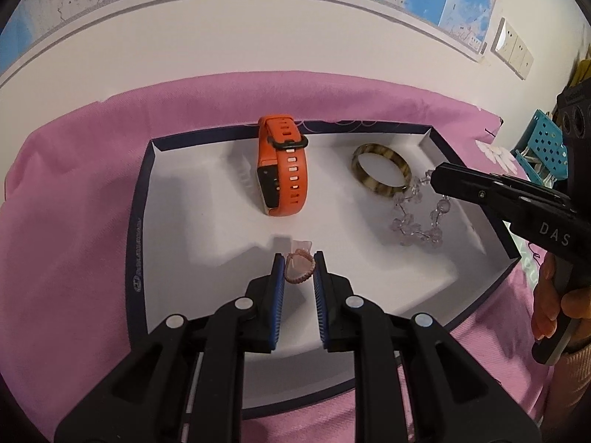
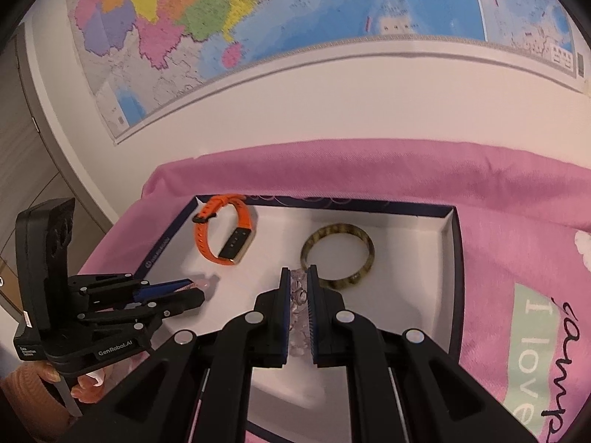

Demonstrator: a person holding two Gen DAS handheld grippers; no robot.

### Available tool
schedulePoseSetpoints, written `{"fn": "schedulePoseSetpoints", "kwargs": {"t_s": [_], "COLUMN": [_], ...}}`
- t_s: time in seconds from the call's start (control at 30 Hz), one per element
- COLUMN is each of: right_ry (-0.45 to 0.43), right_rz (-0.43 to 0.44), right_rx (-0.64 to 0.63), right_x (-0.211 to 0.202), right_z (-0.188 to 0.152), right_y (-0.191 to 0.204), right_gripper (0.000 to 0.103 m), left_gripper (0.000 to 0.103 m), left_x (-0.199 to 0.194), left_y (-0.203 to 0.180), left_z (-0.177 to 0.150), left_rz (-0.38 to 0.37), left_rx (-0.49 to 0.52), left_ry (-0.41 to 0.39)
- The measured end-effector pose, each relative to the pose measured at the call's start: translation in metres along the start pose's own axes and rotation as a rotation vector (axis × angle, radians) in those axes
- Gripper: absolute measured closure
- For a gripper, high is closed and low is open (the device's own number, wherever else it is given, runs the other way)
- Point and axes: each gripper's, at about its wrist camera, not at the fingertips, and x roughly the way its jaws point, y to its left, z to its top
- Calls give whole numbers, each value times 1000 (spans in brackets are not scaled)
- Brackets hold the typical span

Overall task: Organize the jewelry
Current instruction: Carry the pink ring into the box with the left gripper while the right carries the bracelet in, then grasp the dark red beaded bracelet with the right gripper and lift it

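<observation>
A pink cloth [image 1: 74, 221] covers the surface under a wall map [image 2: 258, 18], and on it sits the shallow white box [image 1: 207, 229] with dark edges. Inside it, toward the far wall, stands the orange watch band [image 1: 282, 170] on its edge, with the mottled bangle [image 1: 382, 170] lying flat beside it. My right gripper [image 2: 296, 284] has its jaws closed narrow on the clear bead bracelet [image 1: 419, 221], which hangs down touching the bangle. My left gripper [image 1: 299, 269] holds a small pink ring [image 1: 298, 271] between its pads, seemingly just above the box floor.
</observation>
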Motion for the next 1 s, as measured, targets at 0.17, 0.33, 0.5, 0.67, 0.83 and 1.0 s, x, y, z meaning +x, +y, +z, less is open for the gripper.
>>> {"fn": "schedulePoseSetpoints", "kwargs": {"t_s": [0.17,0.33,0.5,0.67,0.83,1.0], "right_ry": [23,35,8,-33,-60,-31], "right_rz": [-23,-47,-80,-74,-35,27], "right_rx": [7,23,17,0,-68,-151], "right_x": [6,8,-2,-25,-55,-72], "right_z": [-2,-5,-7,-14,-29,-58], "right_y": [-3,-8,-7,-3,13,35], "right_gripper": [95,93,75,69,66,65], "left_gripper": [86,84,75,53,50,48], "left_x": [6,10,5,-28,-68,-92], "left_y": [0,-3,-5,-3,-9,-10], "left_z": [1,4,5,4,-9,-29], "left_rz": [6,10,20,56,44,-6], "left_rx": [0,3,6,9,42,43], "left_ry": [14,11,-6,-94,-175,-199]}}
